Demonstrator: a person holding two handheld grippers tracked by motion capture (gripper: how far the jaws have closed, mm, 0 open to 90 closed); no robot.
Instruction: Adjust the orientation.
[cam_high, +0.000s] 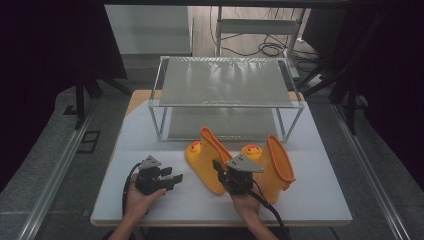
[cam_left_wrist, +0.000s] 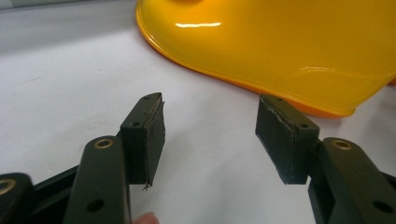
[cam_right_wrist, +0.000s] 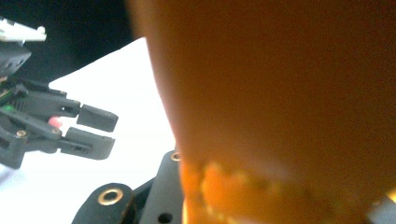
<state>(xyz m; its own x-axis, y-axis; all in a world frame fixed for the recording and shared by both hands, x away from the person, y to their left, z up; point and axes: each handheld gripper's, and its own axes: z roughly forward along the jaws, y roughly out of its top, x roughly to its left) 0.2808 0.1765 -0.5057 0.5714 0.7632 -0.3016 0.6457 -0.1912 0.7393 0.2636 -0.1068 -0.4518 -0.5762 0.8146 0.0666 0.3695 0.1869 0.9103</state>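
Boot (cam_right_wrist: 280, 93) blurred, hiding right gripper (cam_high: 231, 176) fingers; second boot (cam_left_wrist: 280, 46) cut off by frame edge.

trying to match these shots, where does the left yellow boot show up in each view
High view: the left yellow boot stands centre, before the shelf rack, right claw at it.
Left gripper view: its glossy side spans the top, beyond the open left claw.
Right gripper view: blurred orange surface close up, likely this boot.
Shared landmark: the white tabletop.
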